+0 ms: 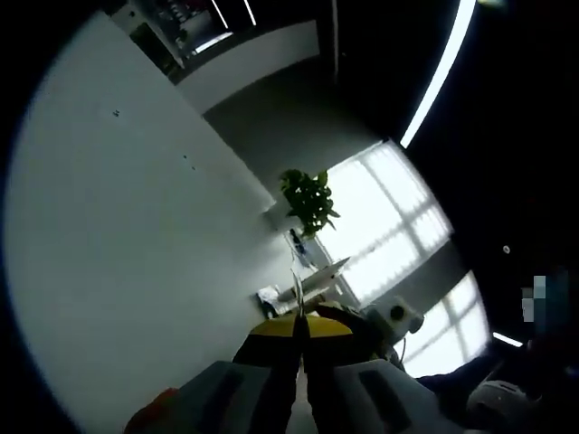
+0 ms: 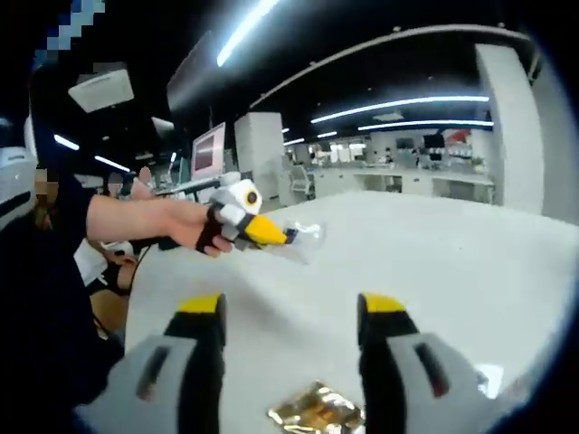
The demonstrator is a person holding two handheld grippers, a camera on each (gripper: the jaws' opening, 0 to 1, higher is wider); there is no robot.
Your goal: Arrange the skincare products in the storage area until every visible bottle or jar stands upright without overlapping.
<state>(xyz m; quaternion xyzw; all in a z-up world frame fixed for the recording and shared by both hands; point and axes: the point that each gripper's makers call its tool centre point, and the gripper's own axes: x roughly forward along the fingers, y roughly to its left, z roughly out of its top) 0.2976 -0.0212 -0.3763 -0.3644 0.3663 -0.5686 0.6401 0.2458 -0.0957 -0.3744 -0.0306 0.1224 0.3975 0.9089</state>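
2 grippers: left gripper (image 2: 289, 237) pinched on a clear wrapper (image 2: 312, 237) above the white table (image 2: 470, 262), right gripper (image 2: 291, 316) agape, empty; flimsy wrapper risks slipping.

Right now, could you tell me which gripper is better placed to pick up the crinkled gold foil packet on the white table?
The right gripper, probably: its jaws stand open just above the gold foil packet, while the left gripper holds something clear.
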